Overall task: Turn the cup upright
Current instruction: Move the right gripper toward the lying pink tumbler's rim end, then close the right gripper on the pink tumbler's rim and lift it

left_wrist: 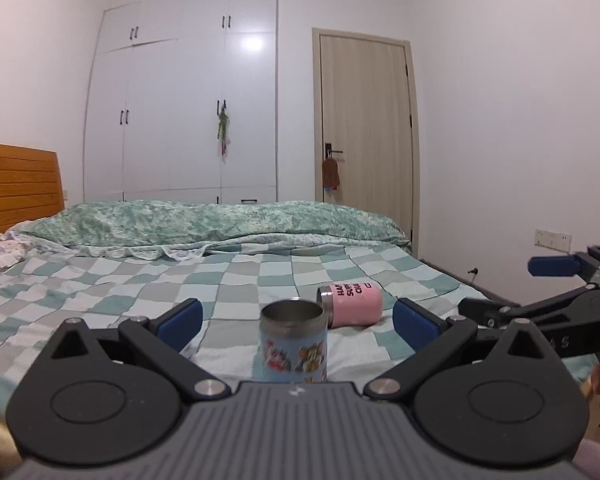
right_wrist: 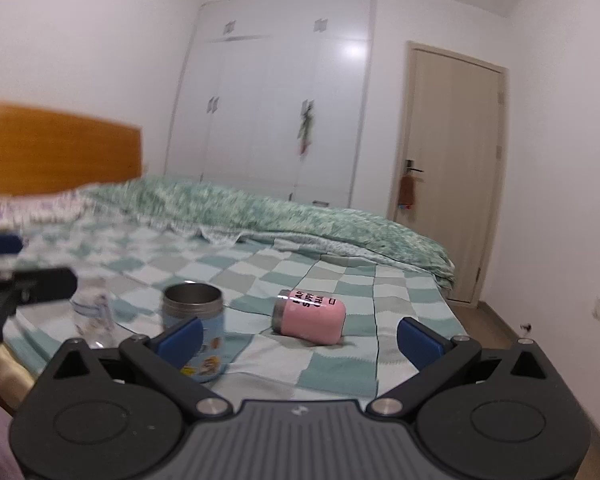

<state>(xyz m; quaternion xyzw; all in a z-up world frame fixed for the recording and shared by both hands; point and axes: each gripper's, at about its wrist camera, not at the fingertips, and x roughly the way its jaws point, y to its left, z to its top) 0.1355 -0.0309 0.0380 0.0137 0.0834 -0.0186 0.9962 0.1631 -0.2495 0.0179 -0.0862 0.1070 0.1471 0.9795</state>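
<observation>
Right now my left gripper [left_wrist: 296, 318] hangs spread wide with nothing between its blue pads, and the blue cup [left_wrist: 293, 346] stands upright between them, mouth up. My right gripper [right_wrist: 298, 338] is likewise parted and empty. Ahead of it at twelve o'clock, the pink cup [right_wrist: 310, 317] lies on its side on the checkered bedsheet [right_wrist: 340, 368], just beside the blue one at its three o'clock.
</observation>
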